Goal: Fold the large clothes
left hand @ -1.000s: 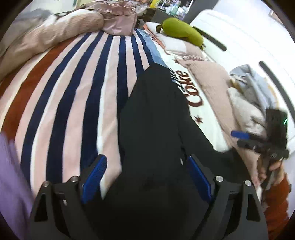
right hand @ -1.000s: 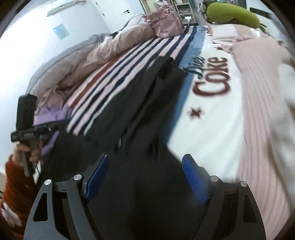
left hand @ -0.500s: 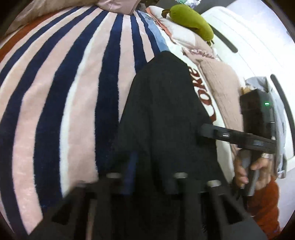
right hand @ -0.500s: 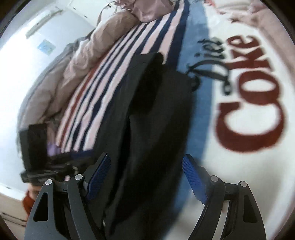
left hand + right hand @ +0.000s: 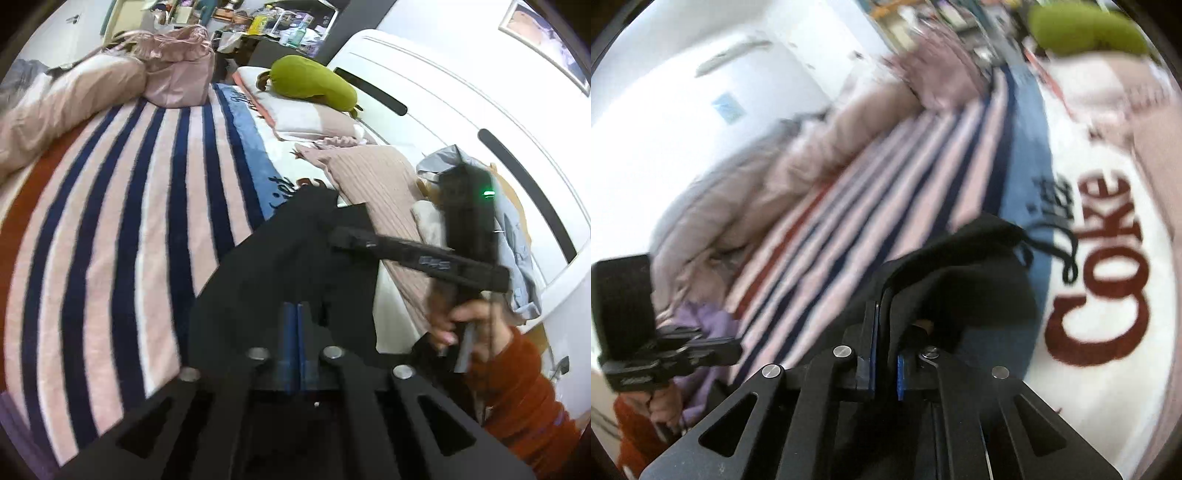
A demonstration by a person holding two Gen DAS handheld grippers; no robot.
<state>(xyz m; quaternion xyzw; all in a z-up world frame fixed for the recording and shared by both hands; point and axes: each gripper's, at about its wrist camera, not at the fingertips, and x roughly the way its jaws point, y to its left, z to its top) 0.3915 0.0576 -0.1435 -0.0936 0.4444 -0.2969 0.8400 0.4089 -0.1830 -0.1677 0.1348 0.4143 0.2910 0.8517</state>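
Two grippers are engaged on one black garment (image 5: 280,266), which lies on the bed across the boundary between the striped blanket (image 5: 110,221) and the white printed blanket (image 5: 1108,258). The left gripper (image 5: 294,332) is seen with its blue pads pressed together on the near edge of the cloth. The right gripper (image 5: 885,354) is closed to a narrow gap, with a fold of the same cloth clamped between its pads.

For a clean fold, both held points should be raised evenly and kept level, so that the cloth is carried over in one sheet rather than bunched. Tension between the two grips should be held light; the fabric appears soft and is judged likely to slip or drag on the plush blanket.

Beyond the work area, a pink bag (image 5: 177,74), a green plush toy (image 5: 314,83) on pillows, a ribbed pink throw (image 5: 373,184) and a white wardrobe (image 5: 461,110) are visible. Motion blur is present in the right wrist view.
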